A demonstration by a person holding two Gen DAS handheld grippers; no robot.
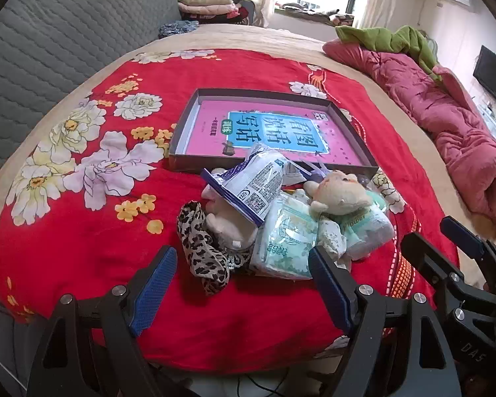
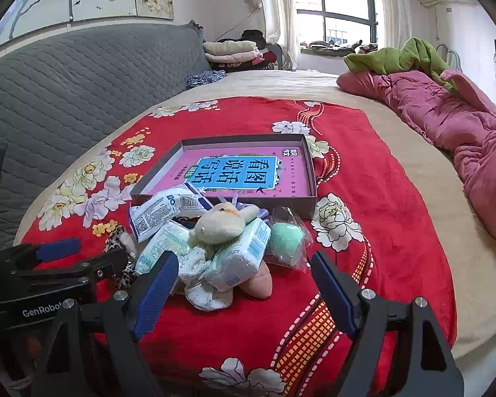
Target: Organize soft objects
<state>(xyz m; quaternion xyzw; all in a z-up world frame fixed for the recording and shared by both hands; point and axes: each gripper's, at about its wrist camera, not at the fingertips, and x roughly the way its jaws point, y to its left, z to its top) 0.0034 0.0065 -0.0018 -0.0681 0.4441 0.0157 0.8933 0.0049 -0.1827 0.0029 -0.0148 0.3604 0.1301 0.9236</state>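
Observation:
A heap of soft things lies on the red floral blanket point(image 1: 82, 231), just in front of a shallow grey box point(image 1: 182, 139) with a pink and blue printed bottom. The heap holds a leopard-print scarf point(image 1: 201, 251), a cream plush toy point(image 1: 339, 192), a white and blue packet point(image 1: 254, 182), tissue packs point(image 1: 281, 241) and a green ball in clear plastic point(image 2: 286, 240). My left gripper point(image 1: 241, 258) hangs open over the heap's near left side, holding nothing. My right gripper point(image 2: 243, 259) is open too, above the near right side of the heap around a white pack point(image 2: 238, 258).
A crumpled pink quilt point(image 1: 446, 125) and a green blanket point(image 1: 390, 39) lie along the bed's right side. A grey quilted backrest point(image 1: 49, 49) rises on the left. Folded clothes point(image 2: 231, 51) are stacked at the far end by the window.

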